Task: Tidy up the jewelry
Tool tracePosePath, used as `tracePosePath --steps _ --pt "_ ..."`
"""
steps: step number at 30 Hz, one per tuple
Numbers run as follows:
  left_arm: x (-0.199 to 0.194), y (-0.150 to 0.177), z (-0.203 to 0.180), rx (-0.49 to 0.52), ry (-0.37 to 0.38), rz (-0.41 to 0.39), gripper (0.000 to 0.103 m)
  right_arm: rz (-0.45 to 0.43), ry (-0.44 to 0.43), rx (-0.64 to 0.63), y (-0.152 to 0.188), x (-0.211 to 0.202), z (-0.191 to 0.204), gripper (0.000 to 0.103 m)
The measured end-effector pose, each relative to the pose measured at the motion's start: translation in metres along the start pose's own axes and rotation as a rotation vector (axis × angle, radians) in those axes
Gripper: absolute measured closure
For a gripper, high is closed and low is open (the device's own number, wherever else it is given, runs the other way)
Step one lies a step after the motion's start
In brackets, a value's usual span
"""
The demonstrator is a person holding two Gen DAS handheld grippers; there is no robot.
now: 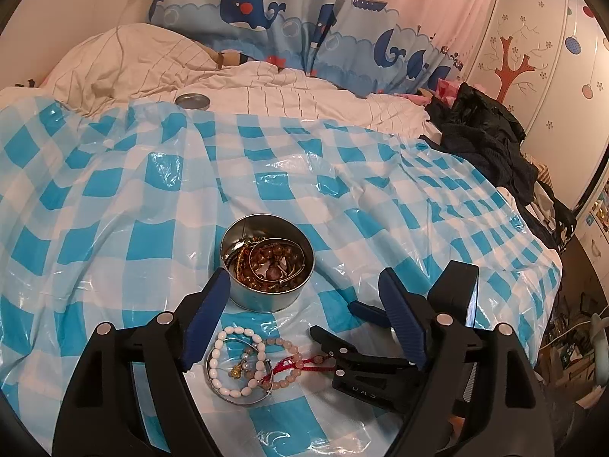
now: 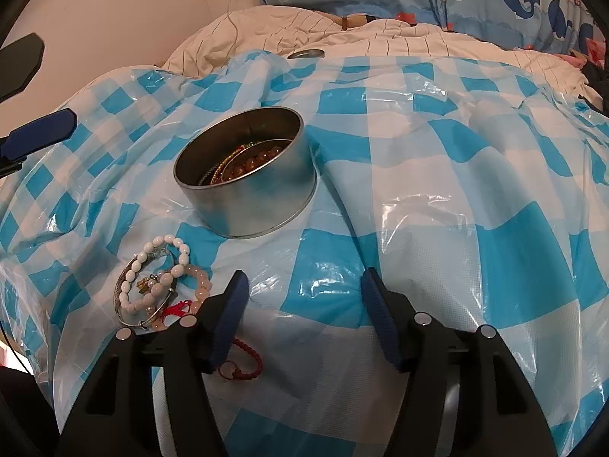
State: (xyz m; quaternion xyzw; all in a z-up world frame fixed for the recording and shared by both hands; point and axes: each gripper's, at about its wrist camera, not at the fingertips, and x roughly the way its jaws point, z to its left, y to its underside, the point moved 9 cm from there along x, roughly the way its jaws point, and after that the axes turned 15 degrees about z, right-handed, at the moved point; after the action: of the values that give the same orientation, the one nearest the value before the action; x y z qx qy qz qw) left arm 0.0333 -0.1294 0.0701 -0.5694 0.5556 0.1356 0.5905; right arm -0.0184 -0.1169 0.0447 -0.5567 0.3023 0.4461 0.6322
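Nearest, the left gripper (image 1: 300, 320) hangs with jaws spread wide and empty over a small heap of bracelets (image 1: 251, 361) lying loose on the checked plastic sheet (image 1: 380, 198): white beads, pink beads, a metal bangle and a red cord. The right gripper (image 2: 304, 312) is just beside the heap on its right, jaws likewise apart and holding nothing, its left finger (image 2: 228, 320) over the red cord (image 2: 243, 361). Just beyond stands the round tin (image 1: 266, 262), upright, with amber beads and bangles inside. Well behind, a lid (image 1: 193, 101) rests on the bedding by the whale-print curtain (image 1: 304, 19).
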Motion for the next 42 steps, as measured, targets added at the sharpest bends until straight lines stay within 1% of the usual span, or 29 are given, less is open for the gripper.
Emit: tracePosePath --steps 42 --pt "0.0031 0.0015 -0.0014 0.001 0.0 0.007 0.021 0.001 -0.001 -0.001 0.0003 0.0012 0.0022 0.04"
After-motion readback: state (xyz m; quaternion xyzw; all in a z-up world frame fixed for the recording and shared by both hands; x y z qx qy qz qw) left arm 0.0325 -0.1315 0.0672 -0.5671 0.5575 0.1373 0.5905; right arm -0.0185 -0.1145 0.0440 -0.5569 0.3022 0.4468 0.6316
